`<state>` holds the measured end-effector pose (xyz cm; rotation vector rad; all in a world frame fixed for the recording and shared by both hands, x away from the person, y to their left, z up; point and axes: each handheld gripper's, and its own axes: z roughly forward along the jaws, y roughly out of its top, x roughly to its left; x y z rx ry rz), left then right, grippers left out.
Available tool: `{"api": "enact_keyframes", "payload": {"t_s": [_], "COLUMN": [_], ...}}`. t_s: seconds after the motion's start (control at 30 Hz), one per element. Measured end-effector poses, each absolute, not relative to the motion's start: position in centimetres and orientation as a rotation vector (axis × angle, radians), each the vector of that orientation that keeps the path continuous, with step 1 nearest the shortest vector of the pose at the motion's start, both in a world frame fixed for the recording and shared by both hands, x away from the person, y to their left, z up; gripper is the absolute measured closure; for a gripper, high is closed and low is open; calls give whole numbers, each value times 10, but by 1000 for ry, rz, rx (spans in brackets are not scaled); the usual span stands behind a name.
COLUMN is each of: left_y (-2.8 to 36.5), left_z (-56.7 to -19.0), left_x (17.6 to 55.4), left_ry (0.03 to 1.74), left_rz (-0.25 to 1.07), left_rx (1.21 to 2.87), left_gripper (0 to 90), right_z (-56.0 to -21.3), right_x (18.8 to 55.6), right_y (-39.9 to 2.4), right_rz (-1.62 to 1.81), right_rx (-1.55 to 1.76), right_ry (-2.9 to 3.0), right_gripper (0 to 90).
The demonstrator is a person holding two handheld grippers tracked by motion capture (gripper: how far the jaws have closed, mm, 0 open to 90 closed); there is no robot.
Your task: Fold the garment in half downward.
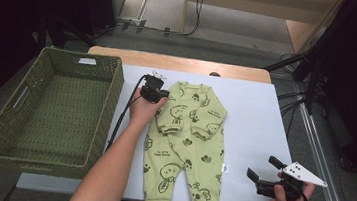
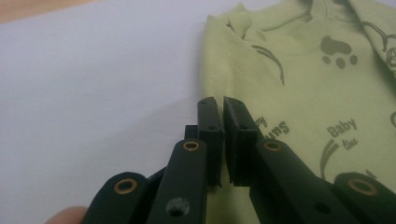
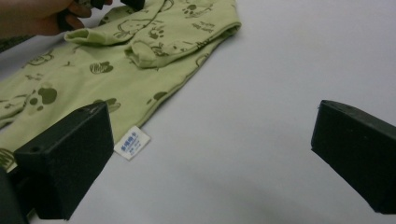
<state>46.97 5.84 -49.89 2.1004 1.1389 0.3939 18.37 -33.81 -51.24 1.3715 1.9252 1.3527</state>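
Observation:
A light green baby romper with dark cartoon prints lies flat on the white table cover, both sleeves folded in over its chest. My left gripper is at the romper's upper left side. In the left gripper view its jaws stand together, pinched on the left edge of the romper. My right gripper is held off the romper's lower right, open, with nothing between its jaws. Ahead of them lie the romper and its small white label.
A large green woven basket stands on the left, its right wall close to my left forearm. Bare white cover lies to the right of the romper. Dark stands and cables flank the table's right side.

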Motion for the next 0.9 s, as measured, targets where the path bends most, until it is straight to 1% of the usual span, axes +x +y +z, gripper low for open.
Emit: {"api": "enact_keyframes", "payload": {"t_s": [0.23,0.5,0.9], "left_y": [61,59,61], "left_z": [-485,-479,-475], "left_x": [465,462,461], "left_ry": [1114,1101,1097], "left_rz": [388,382,366], "left_rx": [2061,2035,2015], "left_gripper": [871,871,871], "right_z": [-493,-473,-466], "right_x": [207,245,309], "right_y": [-322,-302,-283], "right_rz": [1349,1347,1359], "right_rx": [1330,1299,1326], "right_ry": [1958,2006,2057], "right_gripper": [0,0,0]}}
